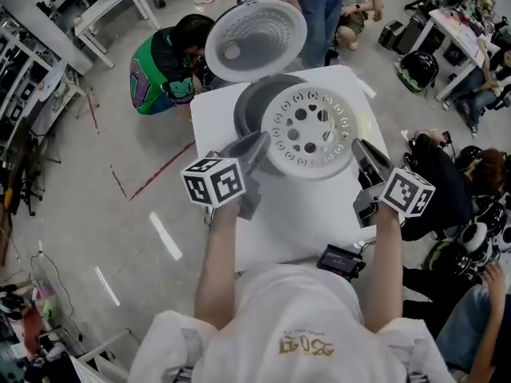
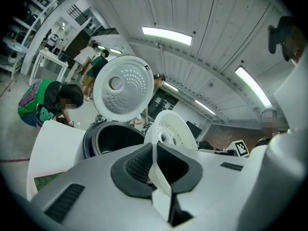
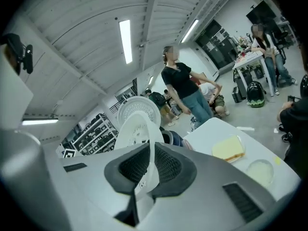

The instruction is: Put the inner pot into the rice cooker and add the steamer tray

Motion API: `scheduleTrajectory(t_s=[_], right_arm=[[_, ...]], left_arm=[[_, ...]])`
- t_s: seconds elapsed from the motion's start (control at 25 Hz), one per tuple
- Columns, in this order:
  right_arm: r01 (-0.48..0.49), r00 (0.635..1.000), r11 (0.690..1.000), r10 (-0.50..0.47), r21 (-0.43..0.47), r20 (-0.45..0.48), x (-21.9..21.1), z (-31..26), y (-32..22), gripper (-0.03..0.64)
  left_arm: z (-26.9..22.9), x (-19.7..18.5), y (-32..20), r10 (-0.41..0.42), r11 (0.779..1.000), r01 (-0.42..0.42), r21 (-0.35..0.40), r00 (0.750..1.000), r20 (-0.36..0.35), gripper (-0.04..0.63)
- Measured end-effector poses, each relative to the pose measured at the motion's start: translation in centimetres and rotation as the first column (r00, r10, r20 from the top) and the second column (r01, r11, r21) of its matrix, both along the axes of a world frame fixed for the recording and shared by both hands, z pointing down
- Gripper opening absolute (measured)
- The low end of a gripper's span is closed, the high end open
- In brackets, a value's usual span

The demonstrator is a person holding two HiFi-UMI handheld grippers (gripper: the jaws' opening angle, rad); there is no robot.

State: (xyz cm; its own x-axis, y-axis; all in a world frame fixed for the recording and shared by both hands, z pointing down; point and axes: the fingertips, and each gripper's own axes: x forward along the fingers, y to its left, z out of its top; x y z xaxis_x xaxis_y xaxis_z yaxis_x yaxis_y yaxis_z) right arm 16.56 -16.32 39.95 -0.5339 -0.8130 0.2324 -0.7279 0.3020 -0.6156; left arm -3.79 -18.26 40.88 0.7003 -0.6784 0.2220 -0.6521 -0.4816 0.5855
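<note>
Steamer tray (image 1: 310, 131) first, since it sits closest to us: we carry it clear of the counter (image 1: 303, 214) between both hands, its perforated white face turned up toward us. Our left tool (image 1: 255, 144) is pinched narrow on the tray's left rim and our right tool (image 1: 359, 148) on the opposite rim. Each gripper view shows the thin white edge squeezed between the dark ribbed pads. The tray is round, so it has no long axis; what matters is the line between our two grips, which runs side to side. The rice cooker (image 1: 255, 106) lies just beyond the tray and a little to our left, and from above the tray overlaps the near right part of its mouth. Our left hand is therefore the nearer one to the opening. We judge the next move calls for carrying the tray away from us and leftward, then levelling it over the rim. The dark inner pot (image 2: 115, 137) looks to be seated inside already, though we cannot confirm how deep. Behind the body the lid (image 1: 255, 38) stands open. The white counter also carries a black device (image 1: 342, 260) at its near edge, plus a yellow pad (image 3: 227, 148) and a round dish (image 3: 260, 170) on its right. Past it lies a grey workshop floor with people, benches and racks.
</note>
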Motion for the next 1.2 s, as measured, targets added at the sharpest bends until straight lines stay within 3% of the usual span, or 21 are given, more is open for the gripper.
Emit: scheduleTrajectory(t_s=[0.6,0.84,1.04,1.2], right_arm=[[0.181,0.983,0.983,-0.181,-0.003,-0.026,-5.1,0.9,-9.2,0.040],[0.216,0.972,0.975,-0.219,-0.043,-0.081,-3.8,4.3,-10.9,0.043],[0.200,0.959,0.976,-0.213,-0.086,-0.189,-5.8,4.6,-12.8,0.054],[0.179,0.945,0.979,-0.199,-0.099,-0.259,-6.3,5.7,-12.6,0.057]], left_arm=[[1.4,-5.1,-5.5,-0.190,0.981,0.191,-0.037,0.982,0.017,0.047],[4.2,-3.5,-6.3,-0.219,0.973,0.225,-0.057,0.971,0.097,0.052],[3.7,-5.2,-7.6,-0.208,0.974,0.218,-0.064,0.968,0.139,0.059],[4.9,-5.5,-7.1,-0.175,0.979,0.195,-0.062,0.955,0.240,0.070]])
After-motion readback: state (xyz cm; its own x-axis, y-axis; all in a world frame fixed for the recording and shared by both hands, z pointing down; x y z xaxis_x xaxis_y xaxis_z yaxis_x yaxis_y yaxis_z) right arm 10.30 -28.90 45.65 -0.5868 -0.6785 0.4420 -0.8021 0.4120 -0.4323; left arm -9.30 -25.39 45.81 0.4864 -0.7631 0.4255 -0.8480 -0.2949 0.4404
